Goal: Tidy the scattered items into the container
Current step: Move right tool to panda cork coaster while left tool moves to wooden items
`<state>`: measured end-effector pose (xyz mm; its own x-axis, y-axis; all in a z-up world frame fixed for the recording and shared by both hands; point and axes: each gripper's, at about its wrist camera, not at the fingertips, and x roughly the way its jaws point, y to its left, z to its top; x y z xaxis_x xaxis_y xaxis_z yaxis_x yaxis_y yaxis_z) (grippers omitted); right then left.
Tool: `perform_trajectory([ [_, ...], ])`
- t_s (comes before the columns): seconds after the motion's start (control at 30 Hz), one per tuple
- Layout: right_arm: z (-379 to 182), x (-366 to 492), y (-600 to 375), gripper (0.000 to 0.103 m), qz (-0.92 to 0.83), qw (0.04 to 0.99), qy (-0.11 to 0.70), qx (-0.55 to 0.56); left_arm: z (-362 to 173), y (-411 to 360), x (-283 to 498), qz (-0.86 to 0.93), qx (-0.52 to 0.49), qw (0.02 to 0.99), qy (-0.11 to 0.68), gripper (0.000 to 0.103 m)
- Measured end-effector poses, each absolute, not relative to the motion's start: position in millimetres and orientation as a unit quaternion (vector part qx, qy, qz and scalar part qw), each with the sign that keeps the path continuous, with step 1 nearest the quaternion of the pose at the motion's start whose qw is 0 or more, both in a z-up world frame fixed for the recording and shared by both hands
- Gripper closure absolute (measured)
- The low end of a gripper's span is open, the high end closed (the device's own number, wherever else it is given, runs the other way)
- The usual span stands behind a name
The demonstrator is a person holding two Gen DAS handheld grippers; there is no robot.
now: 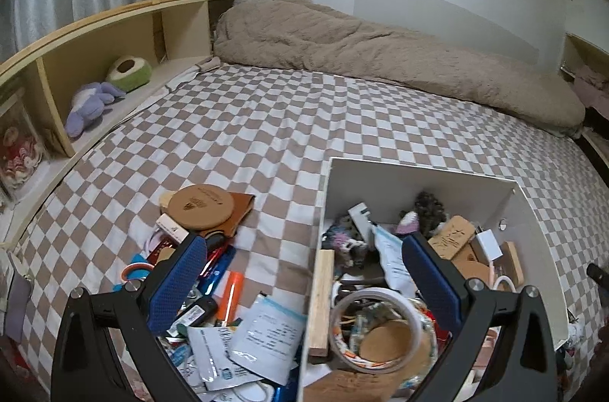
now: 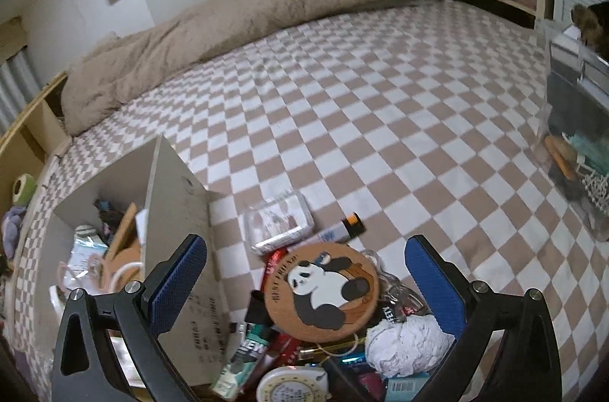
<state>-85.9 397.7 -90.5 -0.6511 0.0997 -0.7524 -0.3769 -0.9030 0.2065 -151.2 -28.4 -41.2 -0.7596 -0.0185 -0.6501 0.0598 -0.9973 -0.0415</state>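
A: Left gripper (image 1: 304, 278)?
B: Jaws wide, nothing held. It straddles the left wall of the white box (image 1: 533, 234). Loose pile (image 1: 213, 291) on the checked bedsheet (image 1: 266, 135) to its left; tape roll (image 1: 375, 329) inside the box.

A: Right gripper (image 2: 306, 274)?
B: Jaws wide, empty, above the panda coaster (image 2: 323, 291). The box stands left of it, a white wad (image 2: 407, 345) lower right.

Our left gripper (image 1: 304, 272) and right gripper (image 2: 306, 268) both hang with jaws spread wide, blue pads (image 1: 179, 284) gripping nothing.
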Motion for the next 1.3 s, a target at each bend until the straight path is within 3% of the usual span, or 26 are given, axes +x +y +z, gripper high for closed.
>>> perform_trajectory([
  [0.47,-108.4,-87.0,413.7,0.000,0.863,0.140,0.248,-0.418,-57.6,-92.4,-156.4,-0.922,0.372,0.088,0.062,0.000],
  [0.83,-116.2,-91.4,405.1,0.000,0.878,0.144,0.170,-0.424,-94.2,-104.9,-168.8,-0.898,0.421,0.118,0.044,0.000],
  [1.3,-146.0,-98.2,407.5,0.000,0.846,0.115,0.203,-0.479,-128.5,-147.5,-181.3,-0.870,0.449,0.192,0.072,0.000],
])
